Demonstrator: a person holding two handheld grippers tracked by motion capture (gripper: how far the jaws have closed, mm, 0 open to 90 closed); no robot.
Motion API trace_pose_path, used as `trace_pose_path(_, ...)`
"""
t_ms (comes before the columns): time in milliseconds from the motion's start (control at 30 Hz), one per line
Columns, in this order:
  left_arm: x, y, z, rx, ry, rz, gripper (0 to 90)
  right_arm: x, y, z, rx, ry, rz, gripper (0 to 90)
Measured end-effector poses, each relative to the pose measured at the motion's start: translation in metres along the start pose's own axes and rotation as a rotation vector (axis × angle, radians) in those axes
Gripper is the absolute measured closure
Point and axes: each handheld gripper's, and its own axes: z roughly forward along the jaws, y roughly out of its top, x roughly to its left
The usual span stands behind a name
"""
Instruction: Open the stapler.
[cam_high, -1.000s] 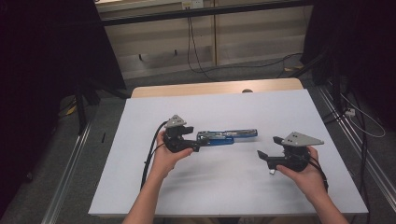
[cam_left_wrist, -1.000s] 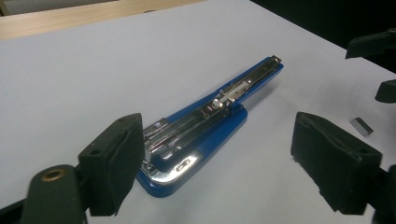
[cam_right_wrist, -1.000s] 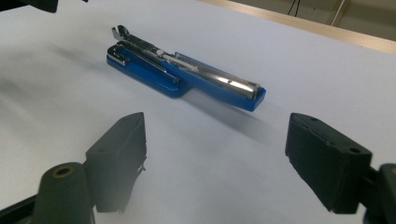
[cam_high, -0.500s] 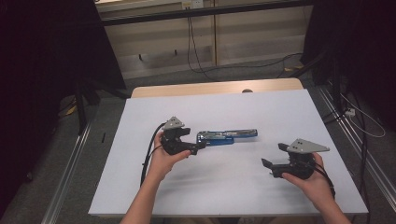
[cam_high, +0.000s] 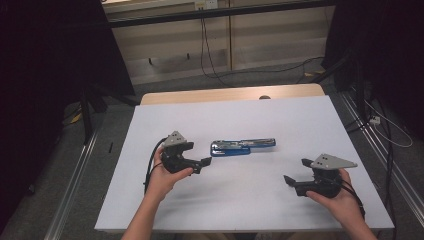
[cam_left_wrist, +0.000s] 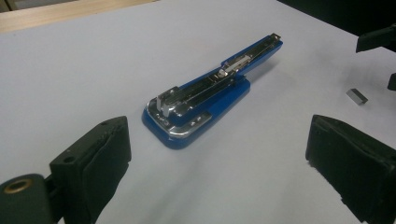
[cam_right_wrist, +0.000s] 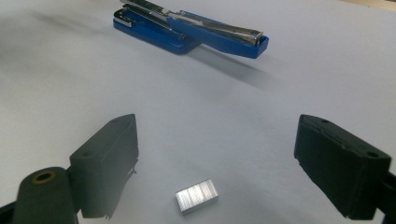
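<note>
**Asker:** Staples — where is the small silver block of staples (cam_right_wrist: 196, 195)?

**Describer:** Low in the right gripper view, flat on the white table sheet (cam_right_wrist: 280, 93), between that claw's two black jaws and touching neither. The right gripper (cam_high: 293, 183) stands apart, empty, at the lower right of the high view.

**Asker:** And the stapler?

**Describer:** The blue metal stapler (cam_high: 242, 147) lies swung open at the centre of the high view, long axis running left to right. The staples sit well apart from it, toward the lower right.

**Asker:** The other claw?

**Describer:** The left gripper (cam_high: 204, 164), just left of the stapler, has just been opening; its jaws stand wide with nothing between them. My judgement: the right hand is nearer the staples, so picking them up falls to it.
</note>
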Motion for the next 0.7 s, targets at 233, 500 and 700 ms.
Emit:
trace_pose_path(233,-0.002,-0.006,-0.006,-0.003,0.006,0.006,6.3,0.002,-0.001,-0.002,0.008,0.000,0.002,13.9)
trace_pose_path(500,0.001,-0.012,-0.015,0.000,0.018,0.008,6.3,0.003,-0.009,-0.005,0.035,0.016,0.006,16.4)
trace_pose_path(700,0.000,-0.015,-0.019,-0.007,0.022,0.010,6.4,0.006,-0.014,-0.007,0.079,0.038,0.000,28.8)
